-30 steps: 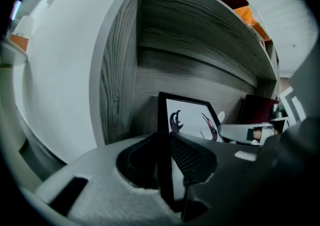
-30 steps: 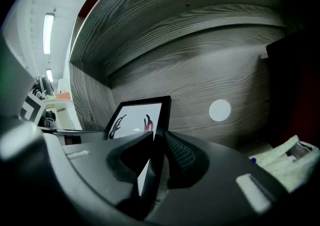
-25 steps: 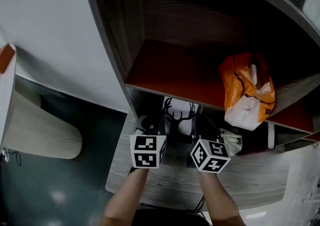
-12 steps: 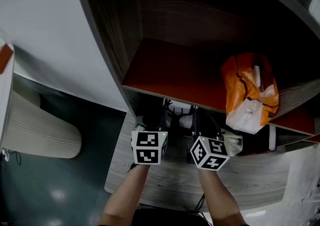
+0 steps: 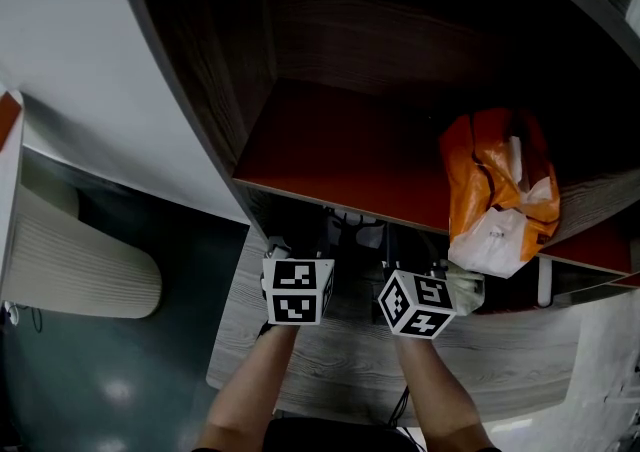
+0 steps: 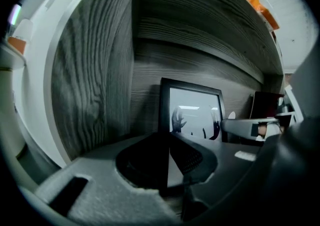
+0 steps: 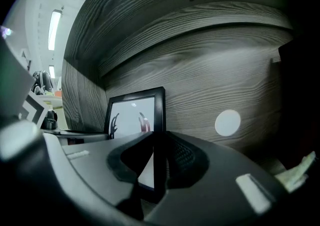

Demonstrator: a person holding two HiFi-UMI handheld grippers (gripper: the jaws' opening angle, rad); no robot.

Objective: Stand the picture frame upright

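Observation:
A black picture frame [image 6: 192, 112] with a white antler print stands upright, close in front of the grey wood back wall of the lower compartment. My left gripper [image 6: 167, 170] is shut on its left edge, which runs straight up between the jaws. The right gripper [image 7: 157, 170] is shut on the frame's [image 7: 135, 115] right edge in the same way. In the head view only a sliver of the frame [image 5: 358, 230] shows under the red shelf, beyond the two marker cubes [image 5: 297, 290].
An orange and white bag [image 5: 497, 190] lies on the red shelf [image 5: 330, 155] above. The compartment's side wall [image 6: 95, 80] stands close on the left. On the back wall is a white round sticker [image 7: 228, 122]. A crumpled pale thing [image 5: 465, 290] lies right of the right gripper.
Both grippers have carried the frame deeper under the red shelf. Much less of the antler print shows in the head view now.

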